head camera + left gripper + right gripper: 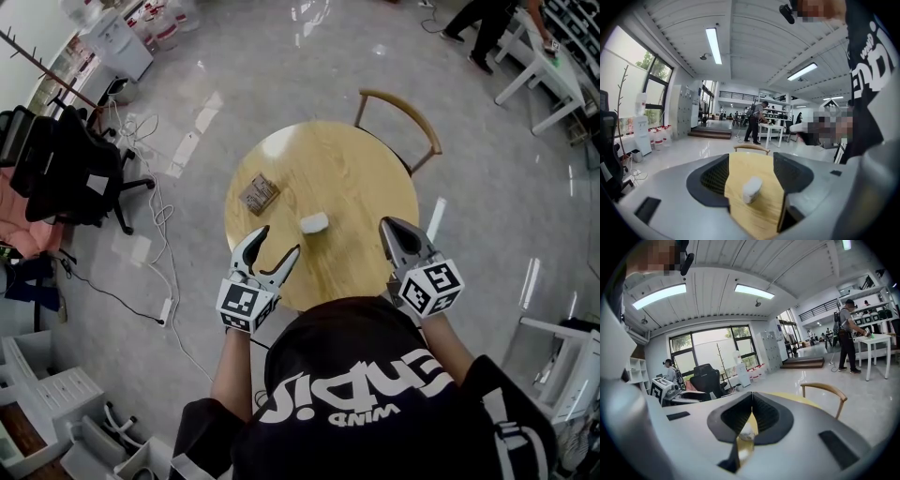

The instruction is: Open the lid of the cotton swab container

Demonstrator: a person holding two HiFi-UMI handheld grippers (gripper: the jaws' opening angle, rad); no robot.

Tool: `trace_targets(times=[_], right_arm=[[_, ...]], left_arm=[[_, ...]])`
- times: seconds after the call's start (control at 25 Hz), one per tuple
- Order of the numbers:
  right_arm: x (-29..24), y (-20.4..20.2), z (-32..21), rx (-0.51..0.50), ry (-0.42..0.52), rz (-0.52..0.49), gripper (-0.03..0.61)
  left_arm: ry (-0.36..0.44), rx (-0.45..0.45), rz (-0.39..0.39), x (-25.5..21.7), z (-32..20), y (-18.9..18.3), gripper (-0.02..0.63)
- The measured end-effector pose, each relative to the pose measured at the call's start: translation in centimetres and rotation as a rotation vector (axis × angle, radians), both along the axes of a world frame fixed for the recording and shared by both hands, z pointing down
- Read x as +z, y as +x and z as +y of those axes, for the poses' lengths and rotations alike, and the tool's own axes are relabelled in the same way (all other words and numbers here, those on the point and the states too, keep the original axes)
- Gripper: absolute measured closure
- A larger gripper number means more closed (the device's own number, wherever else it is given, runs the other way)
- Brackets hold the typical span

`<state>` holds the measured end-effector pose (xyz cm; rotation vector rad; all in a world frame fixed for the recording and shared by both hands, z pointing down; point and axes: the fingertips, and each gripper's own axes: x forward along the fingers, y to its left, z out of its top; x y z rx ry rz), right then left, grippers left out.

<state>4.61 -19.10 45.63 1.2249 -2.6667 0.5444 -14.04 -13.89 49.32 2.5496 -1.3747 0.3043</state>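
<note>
Open hall. Glossy pale grey floor (309, 56), ceiling lights mirrored in it. Round light-wood surface (356, 169) at centre, wooden chair (825, 386) with curved back tucked at its far side. Black office chair (66, 159) off to the left, white cables trailing across the floor beside it. White drawer units (56, 394) in the near left corner. White table (544, 70) far right, a person standing by it. Tall dark-framed windows (712, 350), daylight and trees outside. White ribbed ceiling, long strip lights (714, 44). Grey lockers (684, 112), water dispenser (642, 126) and spare bottles (658, 137) along the window wall; low steps (712, 133) beyond.
</note>
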Motion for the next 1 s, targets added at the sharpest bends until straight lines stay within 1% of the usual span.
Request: trace_targets(times=[0.2,0.32,0.6,0.84,1.0], right_arm=[[0.1,0.4,-0.2,0.009,-0.003,0.008,0.577],[0.2,1.0,-0.3,0.022,-0.005,0.011,0.577],[0.4,1.7,-0.2,0.040,-0.008,0.025,0.577],[0.6,2.5,-0.4,0.061,-0.012,0.037,0.577],[0.5,3.1,-0.5,0.077,-0.012,0.045,0.577]], left_arm=[[-0.025,0.025,0.024,2.1,-0.9,0.1,0.330],[-0.057,0.041,0.026,3.6,-1.2,0.4,0.330],[-0.073,0.100,-0.052,7.9,-2.3,1.1,0.330],[-0.113,0.173,-0.075,11.2,-3.1,2.8,0.330],[-0.127,0.208,-0.119,13.2,-4.0,3.8,0.330]])
